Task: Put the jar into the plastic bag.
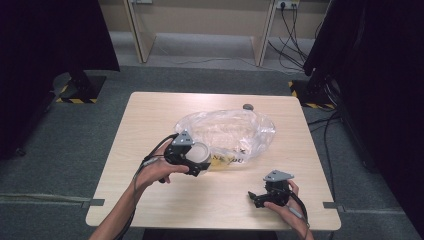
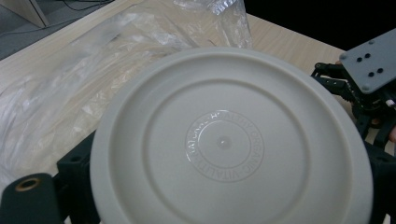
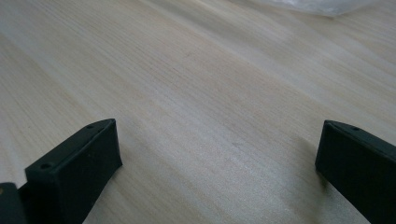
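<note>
**Jar in the left tongs at the bag's mouth, right tongs idle and apart**

High view: the left tongs (image 1: 196, 159) sit just left of the frame's centre, clamped on a round white jar (image 1: 200, 151). The jar lies directly against the lower-left edge of the clear plastic bag (image 1: 227, 131), which spreads up and to the right across the middle of the worktop (image 1: 150, 115). So the bag lies straight ahead of the jar, to the upper right. The right tongs (image 1: 256, 196) rest in the lower right of the frame, well apart from the bag and pointing left; the left hand is plainly the nearer one. A small grey cap-like object (image 1: 247, 106) sits beyond the bag near the far edge.

Left gripper view: the jar's white, ringed, embossed end face (image 2: 226, 144) faces the camera squarely, held between the black jaws at either side. The bag (image 2: 79, 79) lies crumpled in the upper left behind it, and the other tongs (image 2: 359, 88) appear at the right edge.

Right gripper view: the jaws stand wide apart at the lower corners with nothing between them but bare worktop (image 3: 210, 93); a scrap of the bag (image 3: 317, 5) shows at the top edge.
</note>
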Motion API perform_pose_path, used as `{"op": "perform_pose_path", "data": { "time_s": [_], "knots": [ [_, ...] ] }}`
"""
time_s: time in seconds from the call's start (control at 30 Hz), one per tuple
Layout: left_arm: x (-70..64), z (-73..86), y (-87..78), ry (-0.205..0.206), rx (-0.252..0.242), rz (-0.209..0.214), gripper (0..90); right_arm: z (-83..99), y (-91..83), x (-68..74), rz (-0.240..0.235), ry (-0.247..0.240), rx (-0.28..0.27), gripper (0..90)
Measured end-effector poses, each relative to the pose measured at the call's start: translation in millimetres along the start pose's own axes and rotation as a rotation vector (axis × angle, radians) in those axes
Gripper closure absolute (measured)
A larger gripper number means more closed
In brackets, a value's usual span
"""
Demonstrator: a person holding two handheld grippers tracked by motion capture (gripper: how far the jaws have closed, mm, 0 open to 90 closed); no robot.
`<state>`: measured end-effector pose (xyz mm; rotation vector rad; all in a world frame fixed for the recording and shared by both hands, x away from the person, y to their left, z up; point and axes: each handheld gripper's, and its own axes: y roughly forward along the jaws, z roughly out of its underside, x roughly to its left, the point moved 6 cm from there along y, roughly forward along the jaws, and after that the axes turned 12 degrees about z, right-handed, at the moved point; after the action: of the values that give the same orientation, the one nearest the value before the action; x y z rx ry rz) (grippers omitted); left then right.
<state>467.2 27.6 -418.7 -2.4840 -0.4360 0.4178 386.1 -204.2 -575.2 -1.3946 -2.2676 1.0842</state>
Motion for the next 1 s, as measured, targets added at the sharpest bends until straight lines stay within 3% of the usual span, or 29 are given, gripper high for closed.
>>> {"op": "perform_pose_path", "data": {
  "time_s": [0.6, 1.0],
  "knots": [
    [24.0, -22.1, 18.7, -0.029, 0.011, -0.013, 10.0, 0.0, 0.0, -0.1, 0.0, -0.001, 0.0, 0.2],
    [46.4, -26.6, 35.2, -0.018, 0.037, -0.038, 10.0, 0.0, 0.0, -0.1, 0.0, -0.001, 0.0, 0.2]
  ]
}}
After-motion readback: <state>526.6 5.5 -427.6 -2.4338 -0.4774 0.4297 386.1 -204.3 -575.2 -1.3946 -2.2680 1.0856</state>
